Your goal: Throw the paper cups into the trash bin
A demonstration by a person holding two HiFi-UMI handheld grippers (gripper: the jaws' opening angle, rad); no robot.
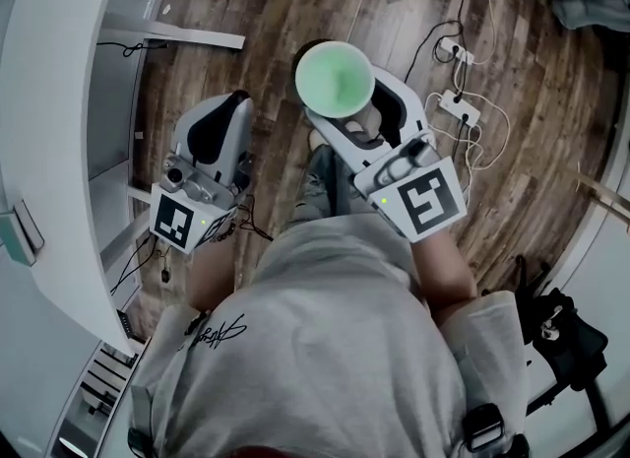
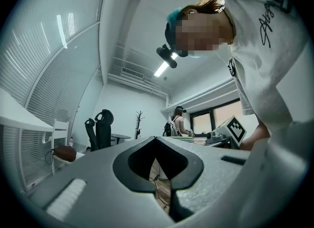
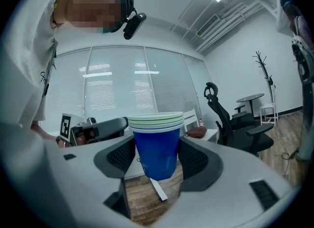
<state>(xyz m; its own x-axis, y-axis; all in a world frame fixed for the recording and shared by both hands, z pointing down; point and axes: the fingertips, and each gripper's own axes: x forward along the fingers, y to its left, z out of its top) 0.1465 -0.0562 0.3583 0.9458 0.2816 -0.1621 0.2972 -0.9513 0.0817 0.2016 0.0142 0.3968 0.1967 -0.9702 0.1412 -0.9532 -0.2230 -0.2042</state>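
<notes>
Head view: only the green inside of the paper cups (image 1: 333, 77) shows, mouth up, long axis vertical, over the wood floor (image 1: 295, 13). Right gripper view adds the blue outside & several nested rims. Right gripper (image 1: 345, 111) jaws clamp the stack's sides. Left gripper (image 1: 224, 111) jaws closed w/ nothing between.

Wood floor (image 1: 295, 13) under me, a white power strip (image 1: 459, 107) with cables (image 1: 489, 141) on it; white tabletop (image 1: 49, 101) at my left, black office chair (image 3: 240, 130) beyond
</notes>
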